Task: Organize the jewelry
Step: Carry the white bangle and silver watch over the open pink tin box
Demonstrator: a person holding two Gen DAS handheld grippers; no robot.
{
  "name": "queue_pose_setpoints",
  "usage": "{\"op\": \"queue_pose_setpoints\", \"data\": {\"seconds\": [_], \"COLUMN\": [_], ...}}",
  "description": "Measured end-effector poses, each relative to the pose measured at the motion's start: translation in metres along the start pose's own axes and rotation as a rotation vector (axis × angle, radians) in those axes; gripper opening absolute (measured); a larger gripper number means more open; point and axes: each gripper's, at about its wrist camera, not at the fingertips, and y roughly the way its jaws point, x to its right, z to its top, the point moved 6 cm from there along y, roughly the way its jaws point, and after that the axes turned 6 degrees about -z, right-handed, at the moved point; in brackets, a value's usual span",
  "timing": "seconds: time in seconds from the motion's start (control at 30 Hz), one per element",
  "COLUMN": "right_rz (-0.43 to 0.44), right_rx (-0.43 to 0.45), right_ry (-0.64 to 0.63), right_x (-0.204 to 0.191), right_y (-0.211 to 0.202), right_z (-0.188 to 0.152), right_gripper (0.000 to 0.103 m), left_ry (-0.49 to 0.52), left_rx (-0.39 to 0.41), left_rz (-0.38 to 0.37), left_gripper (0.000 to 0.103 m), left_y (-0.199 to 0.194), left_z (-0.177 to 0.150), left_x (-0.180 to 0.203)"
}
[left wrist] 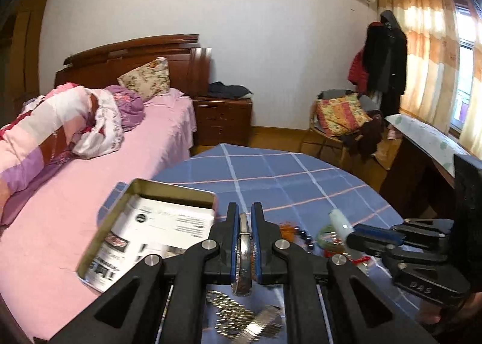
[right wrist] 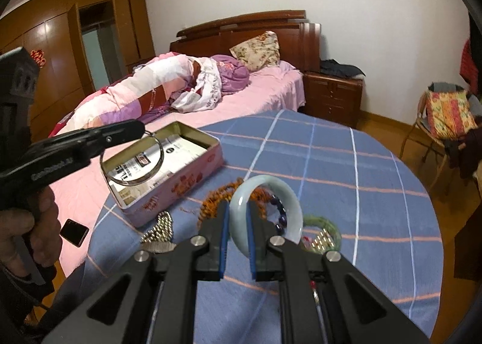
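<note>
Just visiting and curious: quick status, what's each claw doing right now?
Left gripper shut on silver bangle, beside open tin. Right gripper shut on pale jade bangle. Beads, chains remain on tablecloth; tin unobstructed.

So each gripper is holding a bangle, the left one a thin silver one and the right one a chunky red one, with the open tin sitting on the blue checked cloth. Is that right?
Nearly. The right gripper holds a chunky bangle, but it is pale green, not red, as the right wrist view shows. The left gripper does hold a thin silver bangle, and the open tin sits on the blue checked cloth.
</note>
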Motion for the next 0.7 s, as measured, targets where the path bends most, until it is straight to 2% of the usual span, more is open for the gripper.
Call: {"op": "queue_pose_setpoints", "data": {"seconds": [0.2, 0.7], "right_rz": [0.025, 0.100], "right_rx": [0.012, 0.006], "right_ry": [-0.053, -0.160], "right_x": [-0.019, -0.071], "right_y": [0.010, 0.054], "right_z": [0.020, 0.062], "right_gripper": [0.013, 0.013], "left_ry": [-0.016, -0.077], "left_rx": [0.000, -0.021], "left_rz": [0.059, 0.133], "left_gripper": [0.007, 0.007], "left_y": [0.000, 0.012], "left_z": [0.000, -0.002], "left_x": [-0.024, -0.078]}}
